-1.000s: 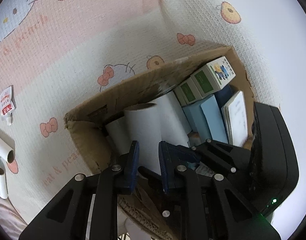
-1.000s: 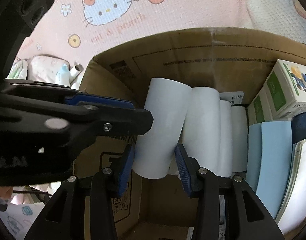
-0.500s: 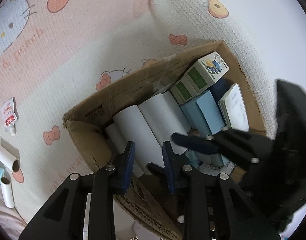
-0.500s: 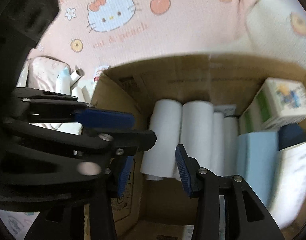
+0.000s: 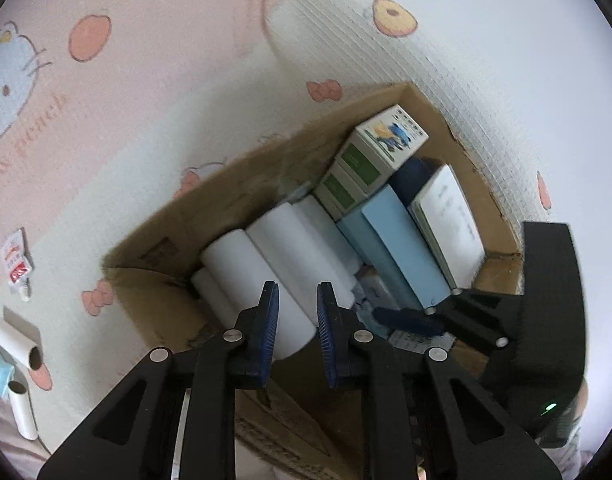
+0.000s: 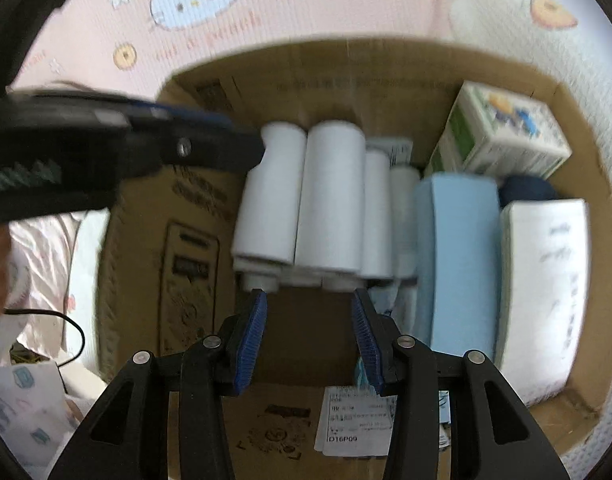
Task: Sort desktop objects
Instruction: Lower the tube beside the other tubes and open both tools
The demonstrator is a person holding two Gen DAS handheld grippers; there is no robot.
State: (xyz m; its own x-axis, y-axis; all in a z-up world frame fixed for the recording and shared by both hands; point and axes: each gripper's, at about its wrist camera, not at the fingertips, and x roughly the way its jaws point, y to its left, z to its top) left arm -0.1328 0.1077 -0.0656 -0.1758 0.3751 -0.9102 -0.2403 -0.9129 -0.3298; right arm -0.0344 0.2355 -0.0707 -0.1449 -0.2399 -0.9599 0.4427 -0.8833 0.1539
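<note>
The white rolls [image 6: 330, 200] lay side by side in the box [image 6: 346, 68], long axes running away from the empty, parted right tongs [image 6: 309, 336] just short of them, while the left tongs [image 5: 296, 320], nearer, were closing on nothing.

Beyond the left fingers [image 5: 268, 332] spreads a pink and cream play mat [image 5: 146, 140], with a blue cat face [image 5: 6, 80] far out to their left, a peach print [image 5: 89, 38] above that, a pink bow [image 5: 98, 298] level with the tips on the left, and the mat's curled-up edge [image 5: 386, 80] rising ahead and to the right. Over by the right fingers [image 6: 252, 340], a black cable [image 6: 72, 330] loops just off to their left across crumpled pink cloth [image 6: 42, 248]. A white patterned fabric [image 6: 22, 392] lies lower left, behind the tips.
</note>
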